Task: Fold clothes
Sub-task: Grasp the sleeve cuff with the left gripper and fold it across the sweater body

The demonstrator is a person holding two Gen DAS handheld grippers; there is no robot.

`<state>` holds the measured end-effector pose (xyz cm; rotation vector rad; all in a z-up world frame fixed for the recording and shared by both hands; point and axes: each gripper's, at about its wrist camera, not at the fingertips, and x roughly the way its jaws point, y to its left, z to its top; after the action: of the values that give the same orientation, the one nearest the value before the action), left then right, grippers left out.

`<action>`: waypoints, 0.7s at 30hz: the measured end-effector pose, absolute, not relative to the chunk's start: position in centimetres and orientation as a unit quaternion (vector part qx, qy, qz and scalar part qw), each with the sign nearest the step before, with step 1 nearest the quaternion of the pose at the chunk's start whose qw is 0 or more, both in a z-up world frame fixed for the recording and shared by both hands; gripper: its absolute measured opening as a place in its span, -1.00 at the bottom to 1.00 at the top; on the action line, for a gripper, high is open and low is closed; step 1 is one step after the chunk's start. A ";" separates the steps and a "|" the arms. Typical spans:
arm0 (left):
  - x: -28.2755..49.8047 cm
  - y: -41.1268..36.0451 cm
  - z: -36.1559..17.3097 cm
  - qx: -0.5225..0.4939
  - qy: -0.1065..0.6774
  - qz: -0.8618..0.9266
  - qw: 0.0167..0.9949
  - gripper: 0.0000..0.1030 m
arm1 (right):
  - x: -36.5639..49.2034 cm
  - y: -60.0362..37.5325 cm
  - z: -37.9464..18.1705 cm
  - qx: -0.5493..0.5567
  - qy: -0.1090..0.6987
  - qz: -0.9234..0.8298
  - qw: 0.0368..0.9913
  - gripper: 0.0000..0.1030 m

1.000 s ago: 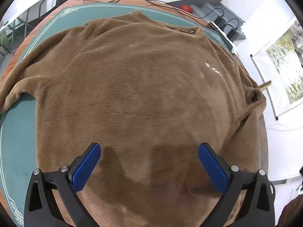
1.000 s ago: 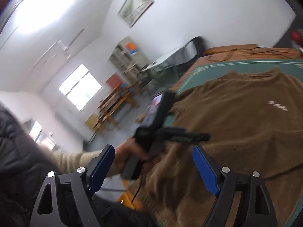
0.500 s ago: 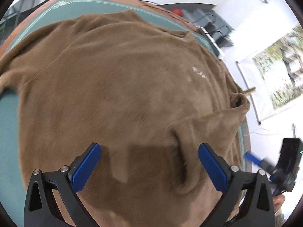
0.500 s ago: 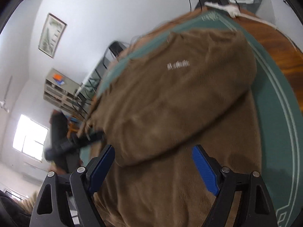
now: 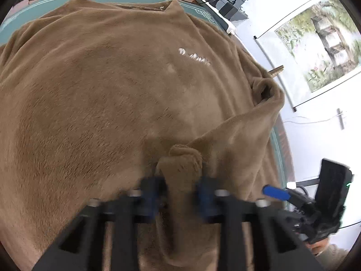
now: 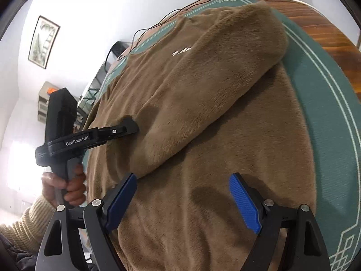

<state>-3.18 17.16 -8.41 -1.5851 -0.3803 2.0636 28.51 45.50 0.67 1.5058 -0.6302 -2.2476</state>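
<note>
A brown fleece sweater [image 5: 101, 90] with white chest lettering lies spread on the green mat [image 6: 327, 113]. Its right sleeve [image 6: 214, 79] is folded diagonally across the chest. In the left wrist view the sleeve's cuff [image 5: 182, 164] is bunched between the blurred pads of my left gripper [image 5: 179, 195], whose jaws are closing on it. From the right wrist view the left gripper [image 6: 129, 127] meets the sleeve end. My right gripper [image 6: 182, 203] hovers open over the sweater's lower body with nothing between its pads; one of its blue fingers [image 5: 276, 193] shows beside the table's edge.
The mat covers a wooden table [image 6: 315, 15]. A white power strip [image 5: 216, 11] with plugs and black cables lies at the far edge. A scroll painting [image 5: 320, 40] hangs on the wall. A hand [image 6: 72, 185] in a cream sleeve holds the left gripper.
The left gripper moved right across the sweater to the sleeve cuff and its wide jaws came together on it. The right gripper swung down from facing the room to over the sweater.
</note>
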 end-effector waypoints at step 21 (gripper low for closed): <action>-9.3 -1.5 -2.2 -0.501 -0.297 0.809 0.083 -0.62 | 22.4 49.2 2.7 0.493 -0.096 -0.865 0.006 0.67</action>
<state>-9.32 -1.46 -2.21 -1.4957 -0.8854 2.4149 22.38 49.17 2.66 1.5426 -0.3006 -2.7056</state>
